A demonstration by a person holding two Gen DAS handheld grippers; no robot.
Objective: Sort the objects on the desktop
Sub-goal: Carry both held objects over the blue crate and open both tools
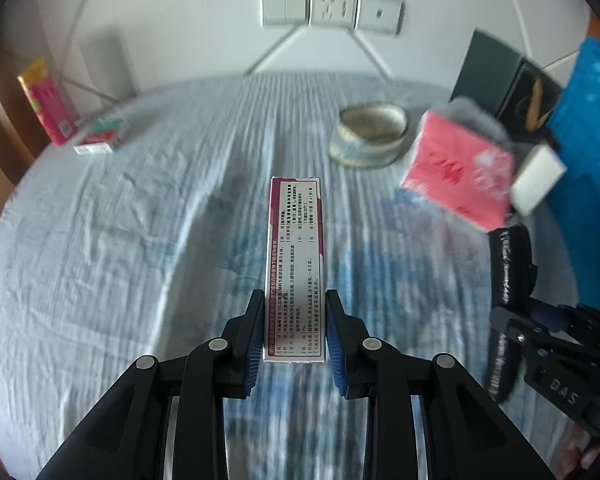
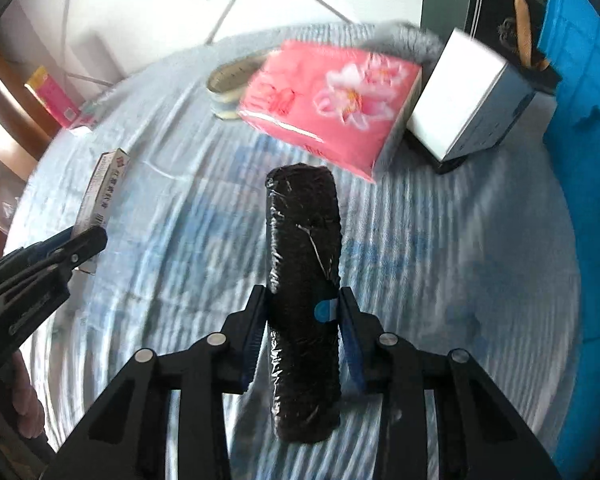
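While both tongs are loaded and held above the cloth-covered surface [image 1: 100, 240], the sort looks mid-way at best, judging by how things lie. The left tongs [image 1: 294, 332] are clenched on a narrow printed carton [image 1: 294, 264], gripped near its rear end with its long side pointing toward the bowl [image 1: 370, 136]. The right tongs [image 2: 302, 320] are clamped around a black roll [image 2: 304, 280] wrapped in shiny film, which juts forward toward the tissue pack [image 2: 332, 100]. Neither carried item has been set down yet, so two placements are plainly left. Taking the bowl as landmark: the pink tissue pack, one, lies just right of it, partly over something grey and fuzzy [image 2: 412, 38]; further right of the pack sits one white box [image 2: 460, 96], and behind that one dark box [image 2: 496, 12] against a blue bin or panel [image 2: 580, 120] whose nature I cannot make out. Far left of the bowl, by the wall, one pink-and-yellow carton [image 1: 46, 100] stands tilted, with one flat red-and-green pack [image 1: 100, 138] lying just beside it; these two may be an already sorted group, though that is a guess. The count, then: one bowl, one tissue pack, one white box, one dark box, one roll, and three small cartons or packs including the one in the left tongs. No sorting container is clearly shown, so where each held item belongs cannot be told.
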